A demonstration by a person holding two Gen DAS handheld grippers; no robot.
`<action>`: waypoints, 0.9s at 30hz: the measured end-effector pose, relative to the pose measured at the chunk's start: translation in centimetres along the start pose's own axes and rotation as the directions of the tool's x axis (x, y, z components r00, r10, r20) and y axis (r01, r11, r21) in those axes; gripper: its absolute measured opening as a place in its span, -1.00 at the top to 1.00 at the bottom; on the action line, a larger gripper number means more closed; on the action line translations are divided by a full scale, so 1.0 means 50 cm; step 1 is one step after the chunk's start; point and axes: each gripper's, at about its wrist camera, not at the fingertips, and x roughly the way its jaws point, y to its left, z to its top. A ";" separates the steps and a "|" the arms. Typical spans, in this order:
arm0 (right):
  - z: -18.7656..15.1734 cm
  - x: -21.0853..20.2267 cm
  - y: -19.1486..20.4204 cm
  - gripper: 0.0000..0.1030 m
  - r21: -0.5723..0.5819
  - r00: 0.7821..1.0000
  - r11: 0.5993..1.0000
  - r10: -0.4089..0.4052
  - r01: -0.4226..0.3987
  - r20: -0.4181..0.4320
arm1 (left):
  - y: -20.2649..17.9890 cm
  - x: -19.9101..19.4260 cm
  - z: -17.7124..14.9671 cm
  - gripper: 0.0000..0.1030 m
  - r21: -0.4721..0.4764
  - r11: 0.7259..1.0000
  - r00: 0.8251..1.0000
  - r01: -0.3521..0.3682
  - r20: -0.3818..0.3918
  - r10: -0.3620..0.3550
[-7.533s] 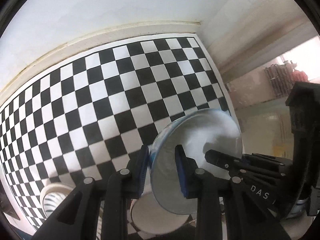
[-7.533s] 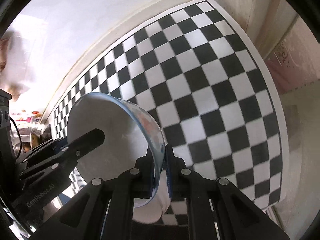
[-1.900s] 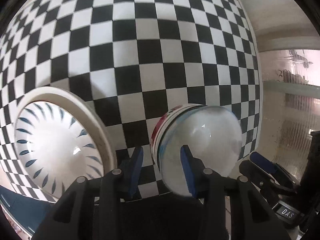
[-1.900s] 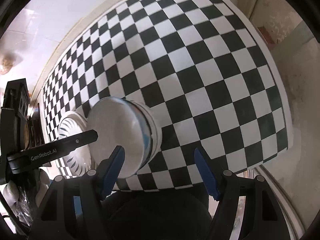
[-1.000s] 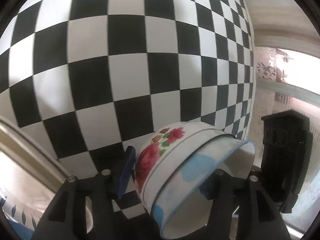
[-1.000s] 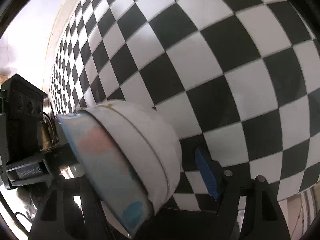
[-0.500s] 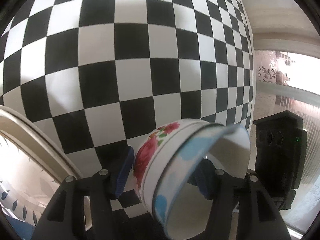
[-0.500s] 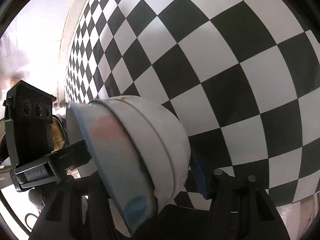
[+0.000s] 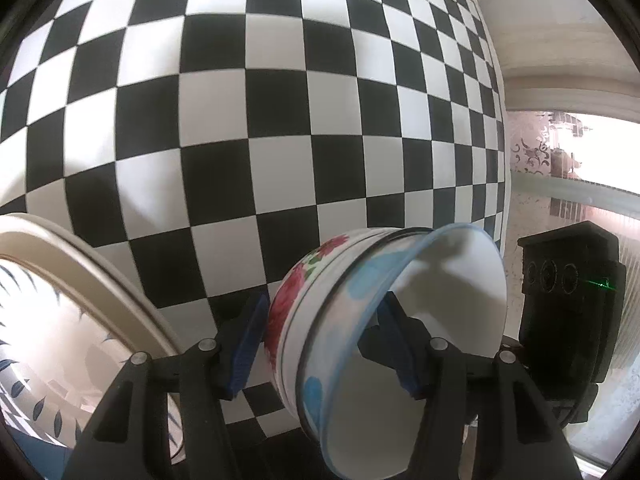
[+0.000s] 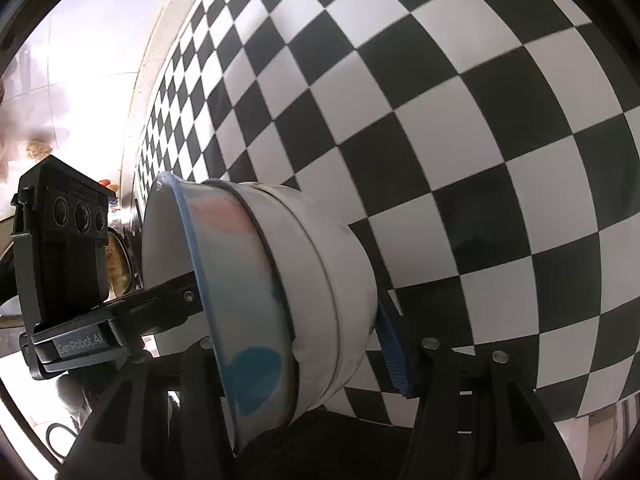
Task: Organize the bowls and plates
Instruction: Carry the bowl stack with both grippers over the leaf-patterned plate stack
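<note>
Nested bowls point(image 9: 360, 320): floral outer bowl with a blue-rimmed inner bowl point(image 10: 248, 300), tipped on their side, clear of the checkered tabletop point(image 9: 280, 120) near its right edge. Left gripper point(image 9: 326, 344) is part open, clamped across the stack, one pad on the floral wall, the other inside. Right gripper point(image 10: 320, 340) has just been closing, its blue pad against the stack's base; grip there not confirmed. Patterned plate point(image 9: 60, 320) sits beside them, toward the left edge.
</note>
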 end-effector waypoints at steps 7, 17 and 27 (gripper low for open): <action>0.002 -0.004 0.089 -0.09 -0.055 1.000 0.998 -0.001 0.001 0.012 | 0.002 -0.056 -0.014 -0.05 -0.001 1.000 0.999 -0.003 0.038 0.003; -0.001 0.032 0.226 -0.09 -0.133 1.000 0.991 0.018 -0.018 -0.005 | 0.052 -0.157 -0.052 -0.05 -0.028 1.000 0.994 -0.001 0.106 0.004; -0.024 0.140 0.342 -0.08 -0.227 0.998 0.974 -0.003 -0.012 -0.067 | 0.169 -0.223 -0.100 -0.05 -0.119 0.993 0.986 -0.004 0.164 0.024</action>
